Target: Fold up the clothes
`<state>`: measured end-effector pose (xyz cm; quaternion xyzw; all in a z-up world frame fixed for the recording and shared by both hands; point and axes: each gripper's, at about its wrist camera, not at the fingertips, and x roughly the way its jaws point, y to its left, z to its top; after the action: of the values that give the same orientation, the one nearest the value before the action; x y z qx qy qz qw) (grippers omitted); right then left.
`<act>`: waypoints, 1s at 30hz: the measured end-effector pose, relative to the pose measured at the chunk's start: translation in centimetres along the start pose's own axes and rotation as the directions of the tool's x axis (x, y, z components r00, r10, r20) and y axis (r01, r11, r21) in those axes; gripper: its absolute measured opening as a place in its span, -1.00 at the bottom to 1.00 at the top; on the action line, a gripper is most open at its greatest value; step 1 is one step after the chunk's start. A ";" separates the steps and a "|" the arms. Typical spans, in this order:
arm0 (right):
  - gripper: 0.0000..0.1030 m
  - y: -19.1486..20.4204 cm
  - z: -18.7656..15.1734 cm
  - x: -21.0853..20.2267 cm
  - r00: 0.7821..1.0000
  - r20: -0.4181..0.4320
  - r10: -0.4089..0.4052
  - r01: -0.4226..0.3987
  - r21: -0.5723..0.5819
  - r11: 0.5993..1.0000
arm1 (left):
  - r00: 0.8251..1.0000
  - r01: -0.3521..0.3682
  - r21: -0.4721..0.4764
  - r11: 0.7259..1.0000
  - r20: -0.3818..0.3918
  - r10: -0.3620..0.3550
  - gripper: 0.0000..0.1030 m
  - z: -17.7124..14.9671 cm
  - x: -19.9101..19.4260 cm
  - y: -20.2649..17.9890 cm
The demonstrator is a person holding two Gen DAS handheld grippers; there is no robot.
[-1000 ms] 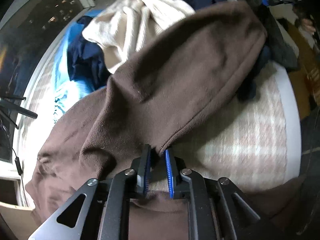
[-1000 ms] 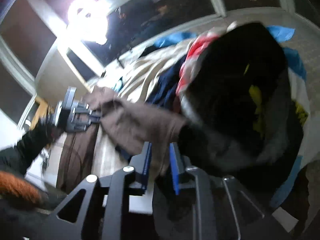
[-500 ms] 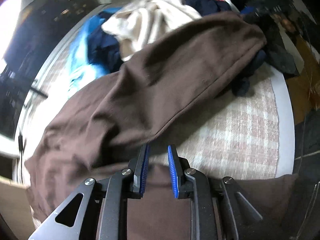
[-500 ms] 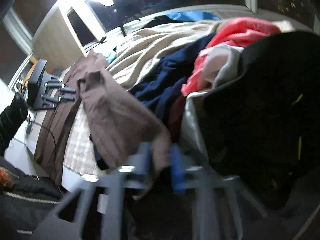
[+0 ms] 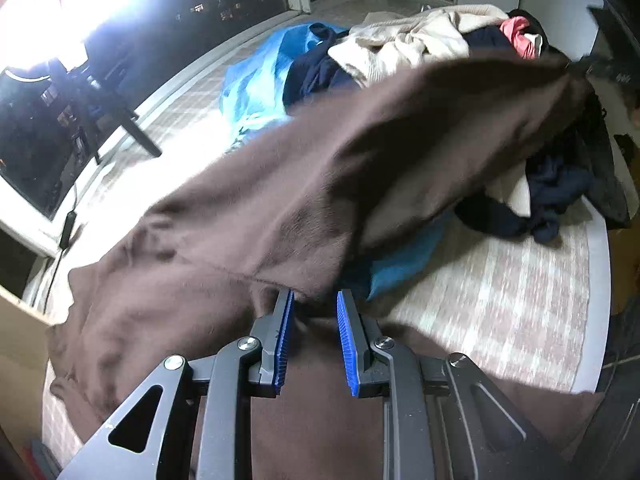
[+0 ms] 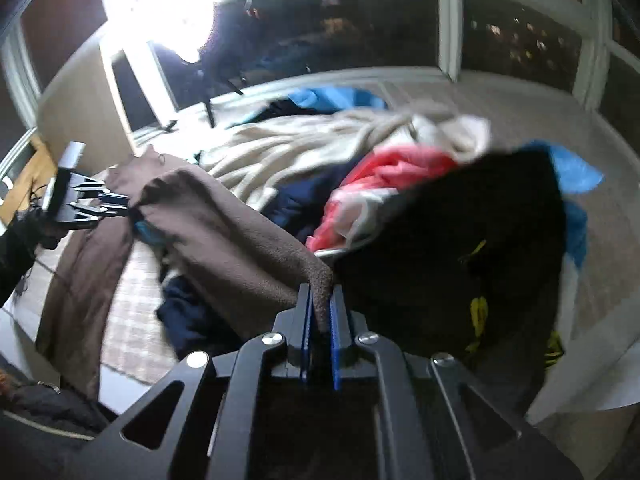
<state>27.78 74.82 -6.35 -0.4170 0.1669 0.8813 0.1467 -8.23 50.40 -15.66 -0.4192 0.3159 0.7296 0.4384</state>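
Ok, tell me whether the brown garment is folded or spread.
Spread, not folded: the brown garment hangs stretched out from the right gripper over the bed.

2 close, downward wrist views

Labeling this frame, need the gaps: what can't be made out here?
- Left gripper: whether its pads press the brown garment; the cloth covers the tips in the left wrist view.
- Brown garment's type: bunched, cut off by both views' lower edges.
- Black garment: dark, blurred.

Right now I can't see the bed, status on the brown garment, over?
Right gripper clamped on brown garment. Left gripper open, jaws just widening, cloth between. Clothes pile beneath.
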 end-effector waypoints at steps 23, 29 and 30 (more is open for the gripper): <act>-0.65 -3.7 3.8 -3.3 0.984 -0.040 0.174 -0.166 0.149 0.975 | 0.938 0.027 0.468 0.883 0.293 -0.184 -0.03 12.5 -1.5 -28.3; -0.62 -3.0 5.6 -2.8 0.979 -0.056 0.198 -0.194 0.063 0.979 | 0.957 0.032 0.512 0.858 0.231 -0.173 -0.04 15.0 2.5 -33.5; -0.62 -2.9 6.0 -2.5 0.976 -0.061 0.208 -0.205 0.048 0.978 | 0.961 0.104 0.488 0.866 0.175 -0.214 -0.01 15.2 2.2 -33.7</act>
<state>26.33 79.58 -1.36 -0.4232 0.2321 0.8739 0.0573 16.62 77.82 -13.96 -0.2391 0.3978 0.6336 0.6190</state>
